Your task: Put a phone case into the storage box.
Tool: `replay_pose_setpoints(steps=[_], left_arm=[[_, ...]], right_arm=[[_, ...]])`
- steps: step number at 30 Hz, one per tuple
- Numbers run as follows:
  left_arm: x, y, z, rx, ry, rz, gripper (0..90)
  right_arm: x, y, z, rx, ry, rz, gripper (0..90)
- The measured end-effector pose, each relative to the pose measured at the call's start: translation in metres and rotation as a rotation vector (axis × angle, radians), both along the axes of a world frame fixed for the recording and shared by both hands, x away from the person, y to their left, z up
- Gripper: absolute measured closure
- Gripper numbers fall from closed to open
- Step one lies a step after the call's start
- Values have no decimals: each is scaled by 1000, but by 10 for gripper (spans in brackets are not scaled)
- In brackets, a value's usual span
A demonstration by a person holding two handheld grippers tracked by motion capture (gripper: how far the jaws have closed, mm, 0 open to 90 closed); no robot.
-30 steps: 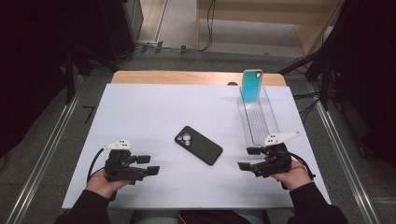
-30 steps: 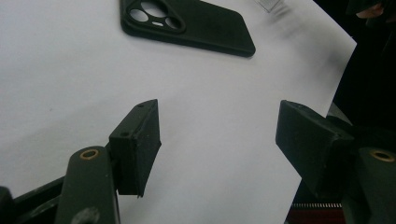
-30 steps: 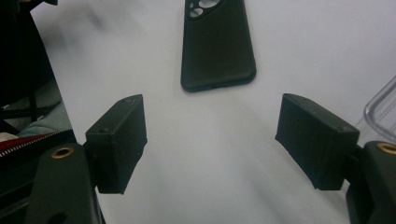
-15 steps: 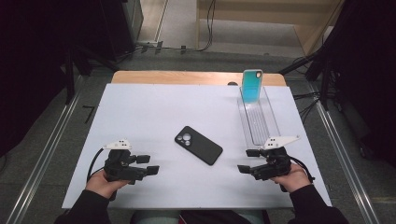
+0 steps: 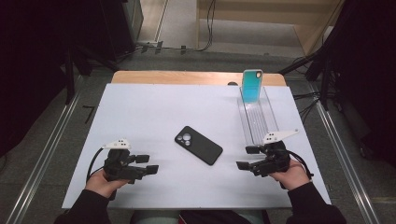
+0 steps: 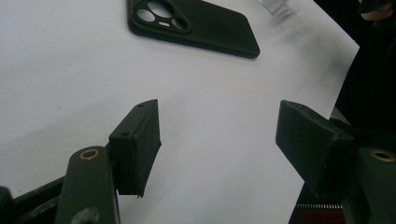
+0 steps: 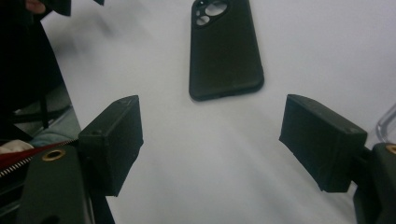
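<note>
A black phone (image 5: 198, 145) lies back-up, camera lenses showing, in the middle of the white table (image 5: 154, 107). It appears ahead of the left gripper's jaws (image 6: 191, 25) and ahead of the right gripper's jaws (image 7: 224, 46). My left gripper (image 5: 148, 164) rests near the front left edge, open and empty, pointing right toward the phone. My right gripper (image 5: 246, 157) sits at the front right, open and empty, pointing left. A teal phone (image 5: 252, 85) stands upright at the far end of a clear plastic tray (image 5: 258, 119).
The clear tray runs front to back just beyond my right gripper; a corner of the tray (image 7: 386, 123) shows at that view's right edge. The table's front edge lies close behind both hands. Dark stands and cables surround the table on the floor.
My right gripper has drifted slightly toward the front edge. The left gripper and both phones have stayed put.
</note>
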State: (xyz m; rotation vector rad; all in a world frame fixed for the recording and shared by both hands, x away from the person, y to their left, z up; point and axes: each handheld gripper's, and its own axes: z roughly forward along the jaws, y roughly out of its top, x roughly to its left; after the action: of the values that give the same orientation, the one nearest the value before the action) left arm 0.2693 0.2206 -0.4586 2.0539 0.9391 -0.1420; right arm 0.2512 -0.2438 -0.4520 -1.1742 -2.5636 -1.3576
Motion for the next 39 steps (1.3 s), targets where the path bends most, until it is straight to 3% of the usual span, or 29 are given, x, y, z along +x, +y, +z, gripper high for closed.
replay_pose_setpoints(steps=[3,11,12,14,16,22,31,34,39], left_arm=[[0,-1,-1,10,9,-7,279],[-1,1,0,-5,-1,-3,278],[-2,1,0,-4,-4,-5,278],[-2,1,1,-3,-5,-3,278],[-3,2,1,-2,-9,-5,272],[-4,3,2,-5,-12,-1,267],[-6,6,1,-1,-9,10,267],[-7,7,1,-2,-11,11,267],[-7,10,1,-9,-10,22,267]], right_arm=[[2,3,2,29,-5,-18,178],[8,13,2,10,-16,-3,149],[9,15,2,10,-15,0,127],[11,18,4,33,-2,10,0],[11,21,8,55,-27,20,0],[19,32,8,13,-19,13,0],[30,45,10,-4,-55,32,0],[34,49,9,-4,-36,38,21],[40,57,8,-22,-42,46,32]])
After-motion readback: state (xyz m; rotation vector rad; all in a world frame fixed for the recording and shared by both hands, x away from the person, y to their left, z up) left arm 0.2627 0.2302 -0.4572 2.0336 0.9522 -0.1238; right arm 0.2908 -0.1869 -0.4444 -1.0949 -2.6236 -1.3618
